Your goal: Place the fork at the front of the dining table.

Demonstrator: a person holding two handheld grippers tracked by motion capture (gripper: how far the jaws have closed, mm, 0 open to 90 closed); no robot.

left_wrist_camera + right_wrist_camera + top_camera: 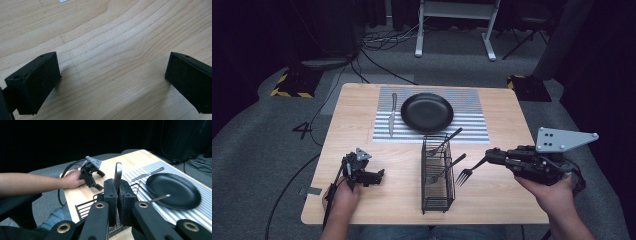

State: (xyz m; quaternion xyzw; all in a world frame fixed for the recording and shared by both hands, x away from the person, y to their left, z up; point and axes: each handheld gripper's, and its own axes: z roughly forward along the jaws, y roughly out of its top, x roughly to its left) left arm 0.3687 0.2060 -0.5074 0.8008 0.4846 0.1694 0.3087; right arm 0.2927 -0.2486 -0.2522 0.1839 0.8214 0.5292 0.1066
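On a wooden table (pixel 362 95), the right gripper (pixel 490 156) is clamping a fork (pixel 468 172) — best kept level toward the striped mat (pixel 472 112); left gripper (pixel 379 175) resting, jaws apart.

On the grey floor (pixel 272 145) to the left of the table (pixel 362 200), a dark figure "4" (pixel 304 130) is marked; it is the one sign that can be read. Beyond it, yellow-and-black hazard stripes (pixel 292 86) edge a dark base plate at the far left, and a similar striped edge (pixel 512 82) shows at the far right; neither carries any letters. Nothing on the table bears a label, brand or number that can be made out.
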